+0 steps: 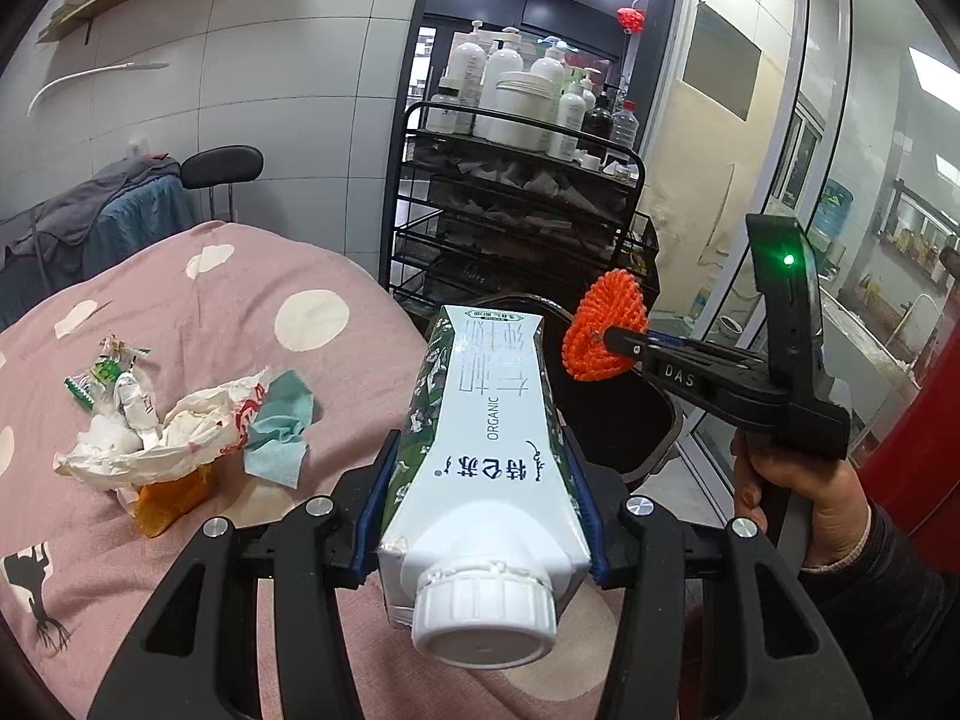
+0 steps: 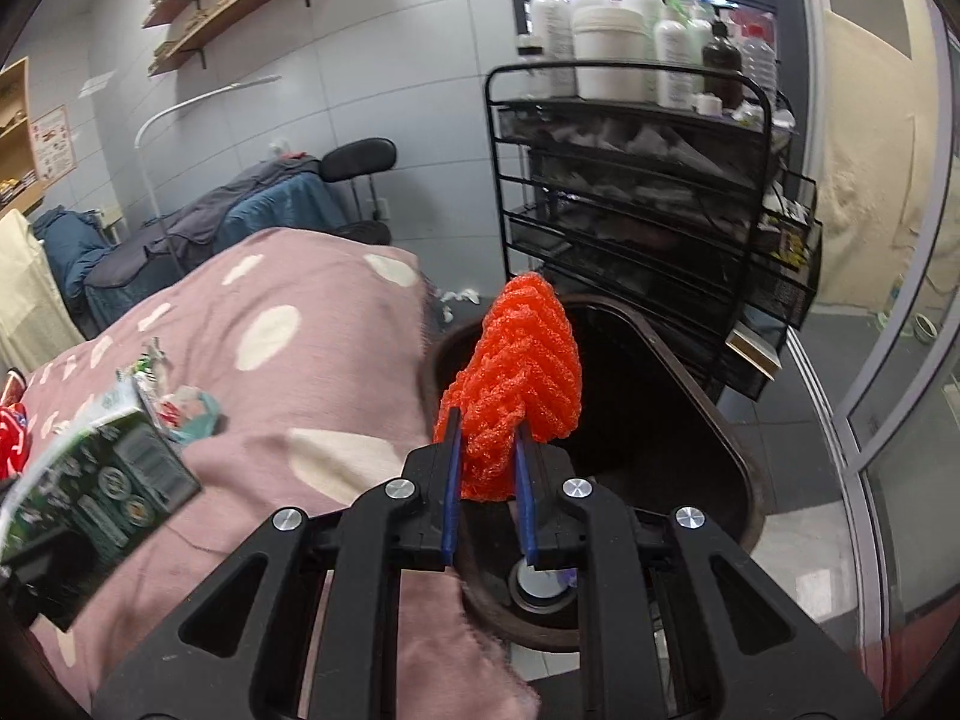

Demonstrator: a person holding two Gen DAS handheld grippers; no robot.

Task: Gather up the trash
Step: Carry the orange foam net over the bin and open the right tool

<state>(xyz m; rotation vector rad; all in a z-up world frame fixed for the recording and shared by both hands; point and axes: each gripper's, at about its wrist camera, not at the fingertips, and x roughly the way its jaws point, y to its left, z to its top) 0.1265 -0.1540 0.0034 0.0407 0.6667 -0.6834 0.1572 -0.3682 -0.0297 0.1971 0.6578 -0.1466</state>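
My left gripper (image 1: 480, 462) is shut on a green and white milk carton (image 1: 480, 420), cap toward the camera, held above the edge of the pink bed cover (image 1: 240, 312). The carton also shows at the left of the right wrist view (image 2: 102, 474). My right gripper (image 2: 486, 444) is shut on an orange foam fruit net (image 2: 516, 372) and holds it over the dark bin (image 2: 690, 420); the net also shows in the left wrist view (image 1: 606, 330). A pile of crumpled wrappers and tissue (image 1: 180, 426) lies on the cover at left.
A black wire cart (image 2: 630, 180) with bottles on top stands behind the bin. A glass door (image 2: 888, 300) is at right. A dark chair (image 1: 222, 168) and heaped clothes (image 1: 90, 222) stand beyond the bed.
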